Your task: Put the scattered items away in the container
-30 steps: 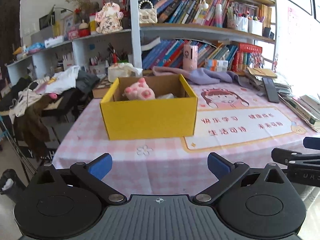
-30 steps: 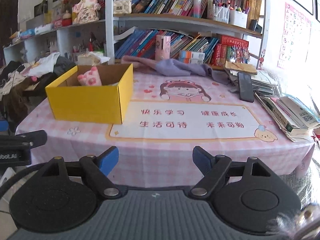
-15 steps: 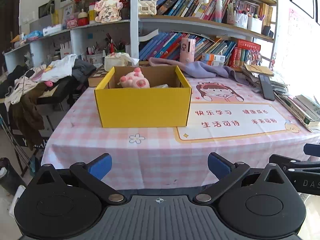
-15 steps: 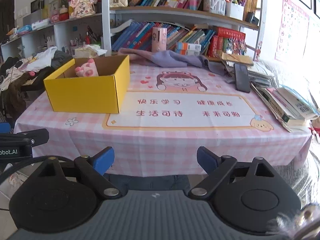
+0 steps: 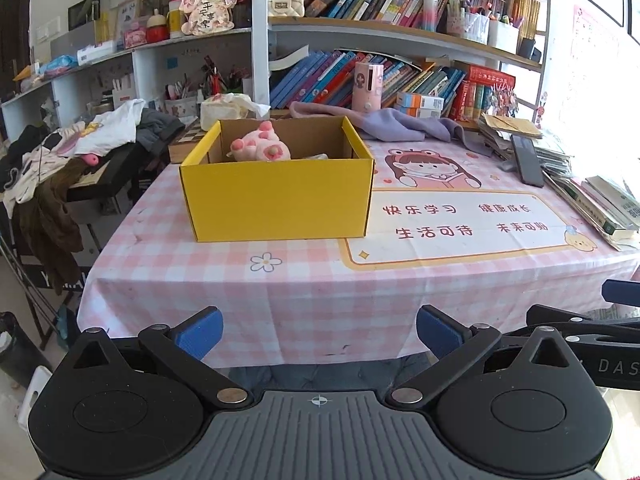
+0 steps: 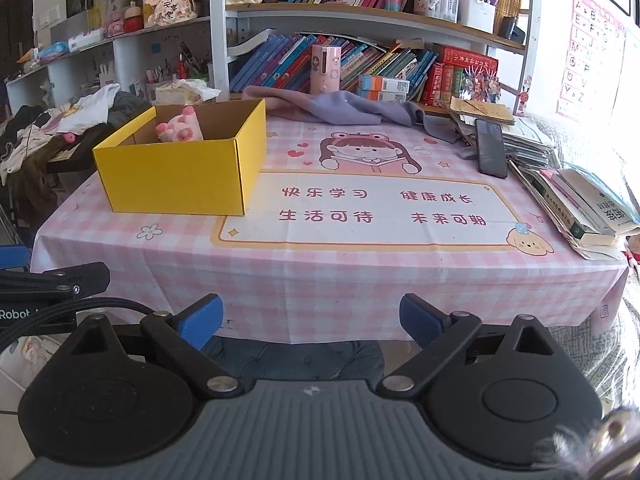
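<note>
A yellow cardboard box point(image 5: 280, 196) stands on the pink checked tablecloth point(image 5: 304, 280), left of the printed mat; it also shows in the right wrist view point(image 6: 176, 176). A pink plush toy point(image 5: 260, 148) lies inside it, and shows in the right wrist view point(image 6: 182, 126) too. My left gripper point(image 5: 318, 330) is open and empty, held in front of the table's near edge. My right gripper point(image 6: 310, 320) is open and empty, also off the table's front edge. The right gripper's side shows at the right of the left wrist view point(image 5: 592, 320).
A purple cloth point(image 6: 340, 108), a pink canister point(image 6: 325, 68), a black phone point(image 6: 490, 148) on stacked papers and books point(image 6: 588, 208) sit at the back and right. Shelves of books stand behind. A clothes-covered bench point(image 5: 80, 148) stands left of the table.
Both grippers have drawn back from the table, past its front edge; the box and tabletop look farther away. Both stay open and empty.
</note>
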### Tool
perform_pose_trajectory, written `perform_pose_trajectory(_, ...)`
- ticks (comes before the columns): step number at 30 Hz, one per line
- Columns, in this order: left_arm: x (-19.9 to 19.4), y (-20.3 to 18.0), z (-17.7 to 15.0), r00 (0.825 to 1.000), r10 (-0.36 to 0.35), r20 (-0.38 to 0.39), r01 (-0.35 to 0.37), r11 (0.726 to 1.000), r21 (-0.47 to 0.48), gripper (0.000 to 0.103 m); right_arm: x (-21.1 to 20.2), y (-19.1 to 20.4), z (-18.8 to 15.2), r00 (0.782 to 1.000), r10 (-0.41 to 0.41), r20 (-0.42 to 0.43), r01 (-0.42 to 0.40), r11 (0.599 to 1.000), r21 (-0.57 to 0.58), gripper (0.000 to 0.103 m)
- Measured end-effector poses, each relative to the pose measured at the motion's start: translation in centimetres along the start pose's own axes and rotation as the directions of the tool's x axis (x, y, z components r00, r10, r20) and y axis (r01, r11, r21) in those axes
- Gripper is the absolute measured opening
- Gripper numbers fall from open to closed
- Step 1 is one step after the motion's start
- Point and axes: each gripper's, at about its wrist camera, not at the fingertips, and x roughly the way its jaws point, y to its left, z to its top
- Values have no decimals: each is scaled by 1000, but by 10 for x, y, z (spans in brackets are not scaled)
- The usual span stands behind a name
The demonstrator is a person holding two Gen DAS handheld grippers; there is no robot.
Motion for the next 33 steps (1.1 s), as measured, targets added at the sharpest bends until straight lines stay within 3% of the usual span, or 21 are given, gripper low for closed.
perform_pose_trajectory(33,15,-1,3,997,-42,-57,43,999,2,103,13,5,6,1000,-2,-25,1,1000,-15,98)
